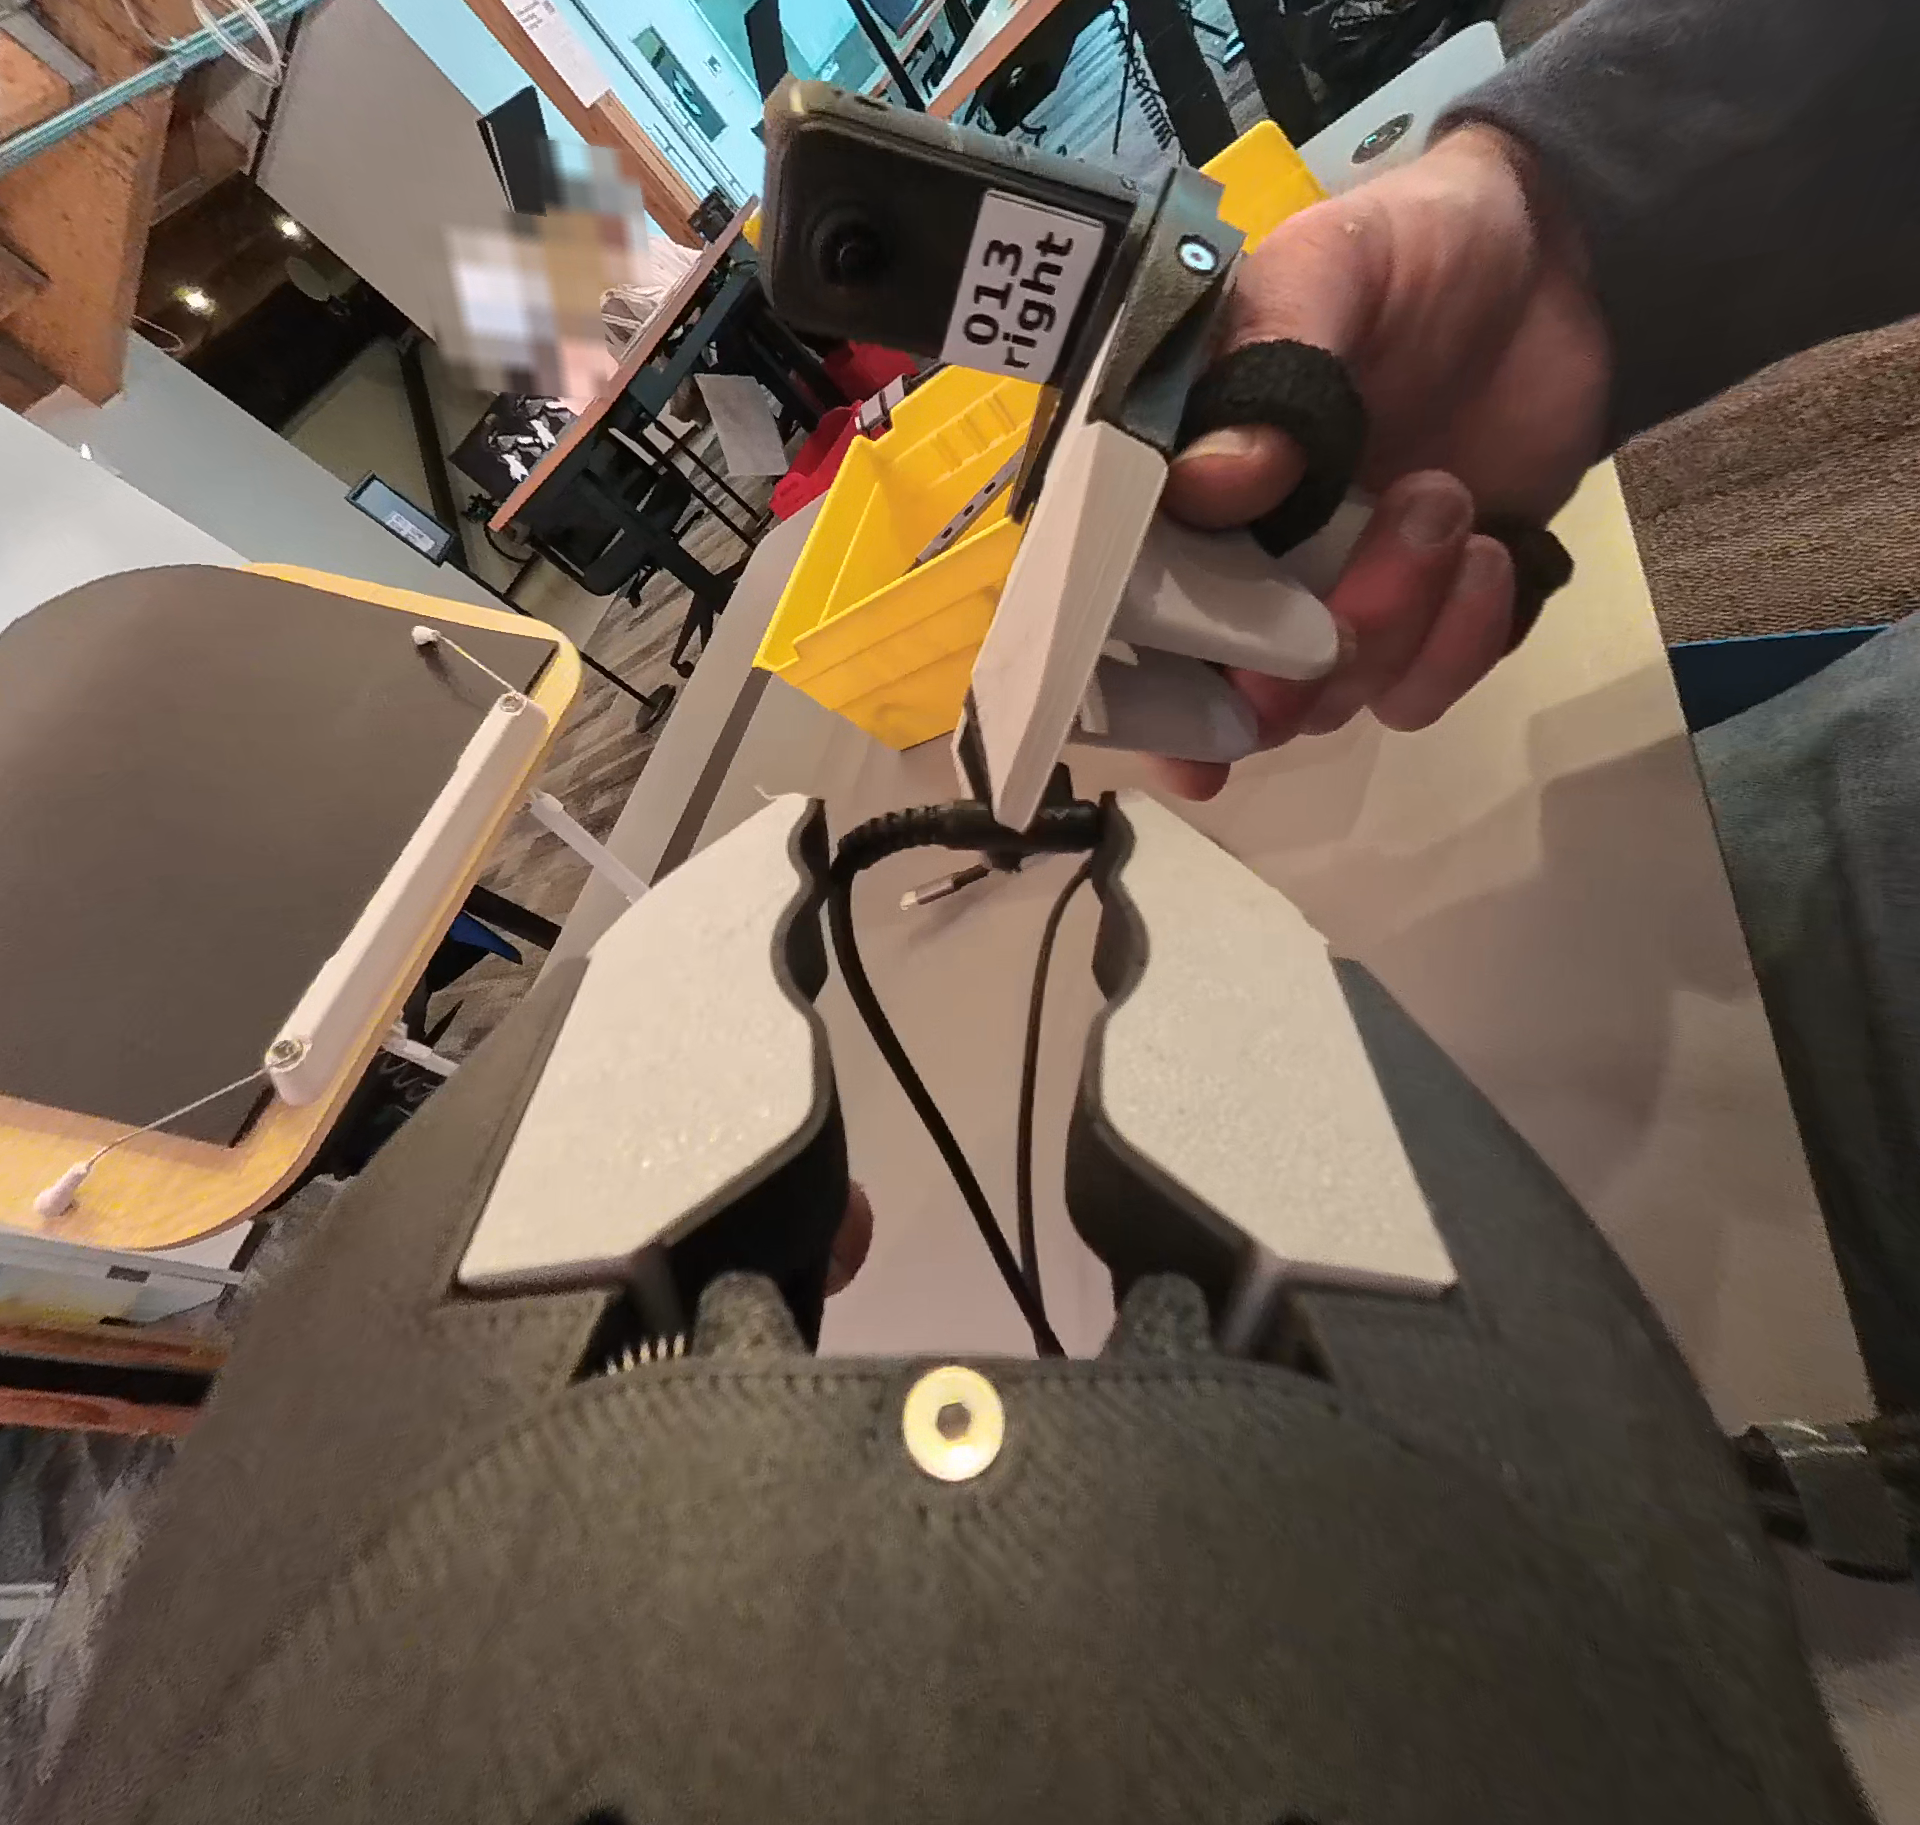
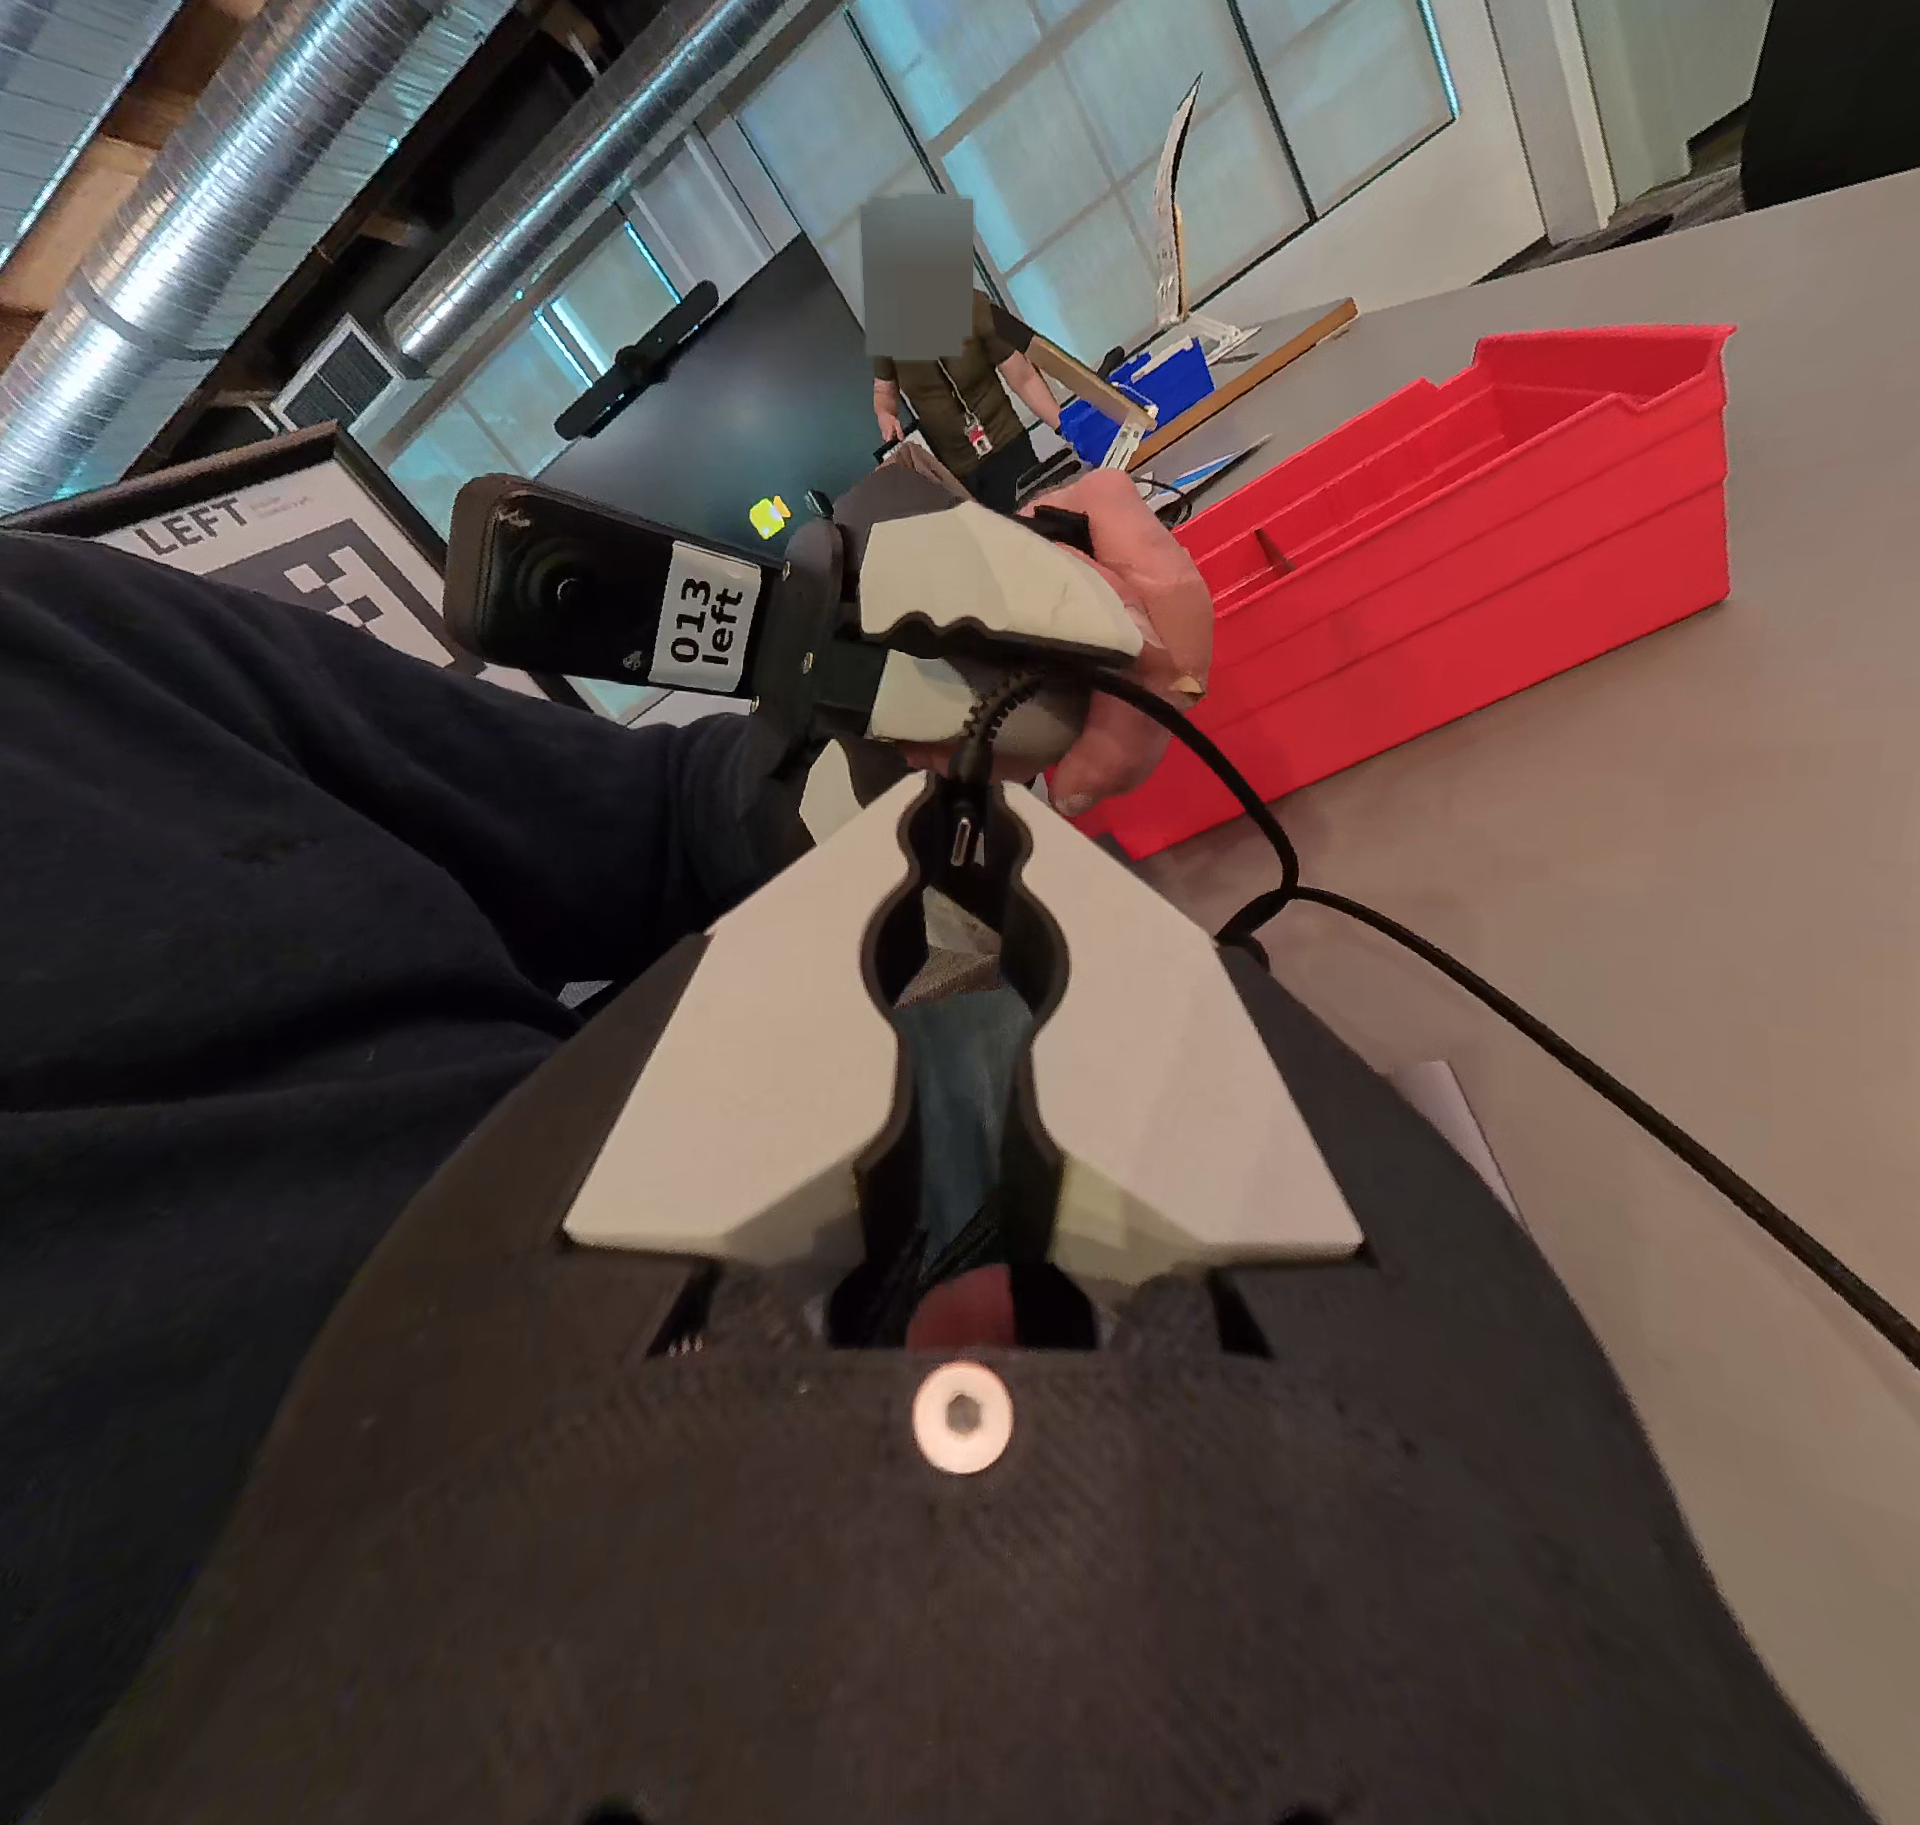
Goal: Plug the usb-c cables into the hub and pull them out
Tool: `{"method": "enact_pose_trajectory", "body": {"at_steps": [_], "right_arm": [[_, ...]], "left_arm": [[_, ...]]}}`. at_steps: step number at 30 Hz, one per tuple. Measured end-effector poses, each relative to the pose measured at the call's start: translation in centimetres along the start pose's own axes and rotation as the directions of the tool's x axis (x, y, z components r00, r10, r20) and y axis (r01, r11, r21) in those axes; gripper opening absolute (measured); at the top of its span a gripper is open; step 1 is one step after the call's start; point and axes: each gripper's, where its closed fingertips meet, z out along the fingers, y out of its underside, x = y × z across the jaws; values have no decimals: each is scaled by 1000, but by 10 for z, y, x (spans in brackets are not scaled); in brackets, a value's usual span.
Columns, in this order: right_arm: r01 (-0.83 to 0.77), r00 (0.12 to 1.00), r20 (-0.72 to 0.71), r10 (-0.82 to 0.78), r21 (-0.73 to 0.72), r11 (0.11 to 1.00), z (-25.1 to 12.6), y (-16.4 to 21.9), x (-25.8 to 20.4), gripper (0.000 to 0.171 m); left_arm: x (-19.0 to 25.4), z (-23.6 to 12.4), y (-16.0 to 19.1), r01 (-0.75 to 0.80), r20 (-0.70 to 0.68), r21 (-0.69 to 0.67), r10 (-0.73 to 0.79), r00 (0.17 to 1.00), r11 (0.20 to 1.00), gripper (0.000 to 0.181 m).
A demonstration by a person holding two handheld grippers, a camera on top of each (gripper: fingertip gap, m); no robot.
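Your left gripper pinches the black braided cable at its fingertips, fingers narrowed around it. Your right gripper clamps the same cable just behind its USB-C plug, which sits between the tips. Beyond the plug, the cable trails over the grey table, near the red bin.

Bright daylight, fisheye warp, blurred foreground.
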Motion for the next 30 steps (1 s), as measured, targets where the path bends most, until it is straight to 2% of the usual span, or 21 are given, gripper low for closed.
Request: {"method": "enact_pose_trajectory", "body": {"at_steps": [9,30], "right_arm": [[-18,1000,4,18,26,1000,1,-3,1,5],[-29,1000,4,29,7,1000,0,3,6,5]], "left_arm": [[-4,0,0,-27,28,-2,27,999,1000,47],[5,1,8,-11,-44,-29,9,999,1000,44]]}}
